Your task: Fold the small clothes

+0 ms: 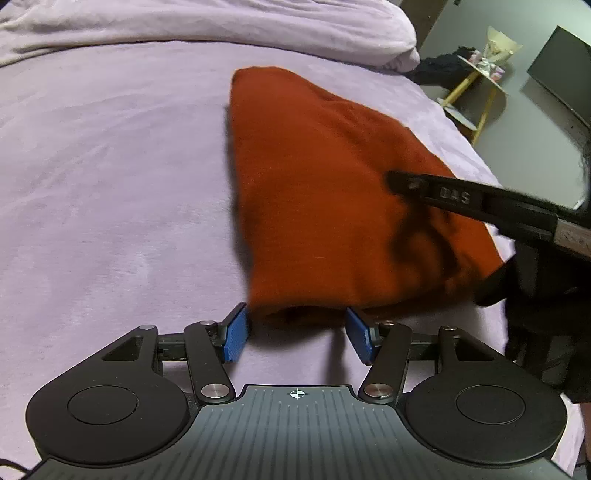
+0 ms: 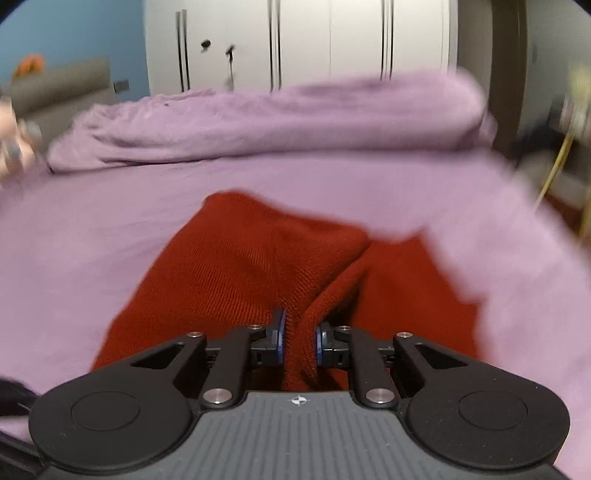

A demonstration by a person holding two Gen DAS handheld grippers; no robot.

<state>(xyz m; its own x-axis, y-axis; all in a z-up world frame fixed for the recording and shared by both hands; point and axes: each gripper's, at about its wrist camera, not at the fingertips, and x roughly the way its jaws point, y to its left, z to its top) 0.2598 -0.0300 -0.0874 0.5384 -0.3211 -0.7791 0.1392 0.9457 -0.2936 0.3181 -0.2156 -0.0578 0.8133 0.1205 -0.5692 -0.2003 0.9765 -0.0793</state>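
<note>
Bedroom scene: a bed covered with a lilac sheet [image 1: 110,184] fills both views, with a bunched lilac duvet [image 2: 277,122] along its far side. Behind the bed, in the right wrist view, stand white wardrobe doors [image 2: 314,40] and a blue wall [image 2: 70,29]. In the left wrist view a small round side table with yellow legs [image 1: 476,77] stands on the floor beyond the bed's edge, next to a dark flat panel [image 1: 561,70] against the wall.

The task's thing, a rust-red knitted garment [image 1: 325,192], lies on the sheet near the middle of the bed, partly lifted at its near edge.

Left gripper [image 1: 295,334]: the blue pads stand moderately wide apart, just at the garment's near hem, one on either side of a bulge of fabric; they do not press on it.

Right gripper [image 2: 299,339]: the jaws are drawn narrow and pinch a raised ridge of the red knit between the pads. From the left wrist view this gripper appears as a black bar reaching in from the right over the garment, borne by a hand in a black glove [image 1: 546,306]. The right wrist view is blurred toward its edges.
</note>
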